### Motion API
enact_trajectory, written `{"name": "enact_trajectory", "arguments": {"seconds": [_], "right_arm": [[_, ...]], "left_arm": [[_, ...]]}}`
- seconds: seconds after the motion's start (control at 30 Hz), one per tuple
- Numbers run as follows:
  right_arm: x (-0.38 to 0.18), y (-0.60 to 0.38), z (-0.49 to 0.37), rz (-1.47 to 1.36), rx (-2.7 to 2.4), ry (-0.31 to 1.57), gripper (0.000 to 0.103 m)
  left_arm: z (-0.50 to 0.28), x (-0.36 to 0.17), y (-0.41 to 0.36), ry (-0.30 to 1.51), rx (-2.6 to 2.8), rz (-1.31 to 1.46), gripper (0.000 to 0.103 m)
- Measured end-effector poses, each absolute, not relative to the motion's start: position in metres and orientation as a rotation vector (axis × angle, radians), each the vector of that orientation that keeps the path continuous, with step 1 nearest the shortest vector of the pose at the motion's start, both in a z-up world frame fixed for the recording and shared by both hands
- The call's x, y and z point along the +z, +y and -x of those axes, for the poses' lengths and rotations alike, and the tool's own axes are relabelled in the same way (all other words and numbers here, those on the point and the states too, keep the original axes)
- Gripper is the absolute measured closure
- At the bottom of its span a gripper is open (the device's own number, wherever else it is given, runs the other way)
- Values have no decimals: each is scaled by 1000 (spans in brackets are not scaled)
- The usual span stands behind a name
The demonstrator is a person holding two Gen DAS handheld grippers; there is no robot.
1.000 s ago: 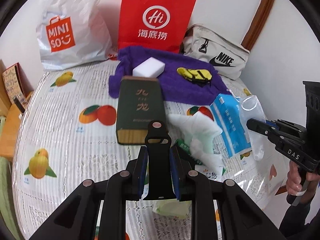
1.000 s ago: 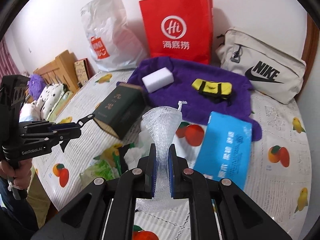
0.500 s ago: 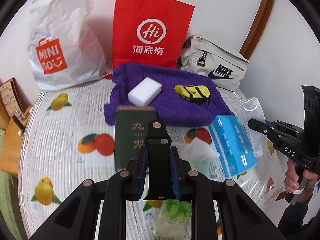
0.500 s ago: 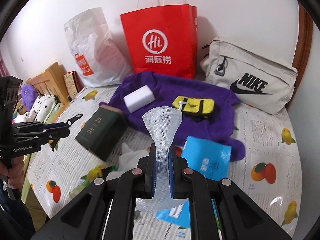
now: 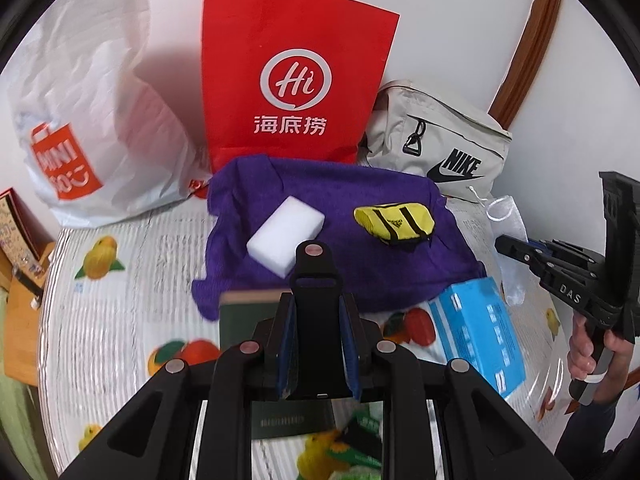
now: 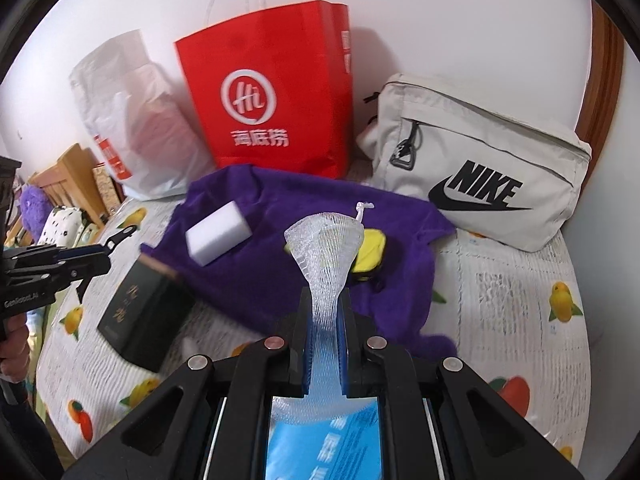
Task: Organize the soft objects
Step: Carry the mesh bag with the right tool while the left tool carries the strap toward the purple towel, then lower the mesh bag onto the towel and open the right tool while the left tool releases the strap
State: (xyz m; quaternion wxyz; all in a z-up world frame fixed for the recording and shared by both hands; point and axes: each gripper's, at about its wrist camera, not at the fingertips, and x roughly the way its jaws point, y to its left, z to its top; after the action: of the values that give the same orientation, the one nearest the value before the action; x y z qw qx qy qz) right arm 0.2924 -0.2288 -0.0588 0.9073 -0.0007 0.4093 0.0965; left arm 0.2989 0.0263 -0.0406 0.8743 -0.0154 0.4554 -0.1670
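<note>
My right gripper point(image 6: 323, 316) is shut on a white mesh net bag point(image 6: 326, 248) and holds it above the purple towel point(image 6: 272, 264); the bag also shows in the left wrist view point(image 5: 507, 236), in the right gripper point(image 5: 508, 245). On the towel point(image 5: 328, 208) lie a white sponge block point(image 5: 285, 227) and a small yellow pouch point(image 5: 394, 222). My left gripper point(image 5: 315, 316) is shut on a black flat clip-like object point(image 5: 315, 276), above a dark green box point(image 5: 240, 312). The left gripper shows at the left of the right wrist view point(image 6: 116, 240).
A red paper bag point(image 5: 296, 80), a white Miniso plastic bag point(image 5: 92, 120) and a beige Nike bag point(image 5: 436, 144) stand against the wall. A blue tissue pack point(image 5: 480, 340) lies at the right on the fruit-print tablecloth point(image 5: 120, 300). Wooden furniture point(image 6: 68, 168) is at the left.
Both grippers have moved forward and up toward the purple towel and the bags. The mesh bag stays held in the right gripper, the black object in the left.
</note>
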Motion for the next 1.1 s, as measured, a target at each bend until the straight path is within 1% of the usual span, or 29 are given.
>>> {"name": "enact_trajectory", "arguments": {"seconds": [0.13, 0.5, 0.83, 1.1], "right_arm": [[-66, -233, -316, 1, 181, 862, 93], [-109, -250, -365, 6, 87, 969, 93], [-138, -252, -380, -32, 115, 1060, 91], [-143, -255, -386, -55, 134, 1076, 91]], "left_arm": [[-317, -46, 19, 960, -354, 27, 82], [-360, -67, -2, 1006, -361, 18, 82], [-388, -85, -20, 1049, -391, 18, 82], [-406, -99, -48, 1100, -432, -16, 82]]}}
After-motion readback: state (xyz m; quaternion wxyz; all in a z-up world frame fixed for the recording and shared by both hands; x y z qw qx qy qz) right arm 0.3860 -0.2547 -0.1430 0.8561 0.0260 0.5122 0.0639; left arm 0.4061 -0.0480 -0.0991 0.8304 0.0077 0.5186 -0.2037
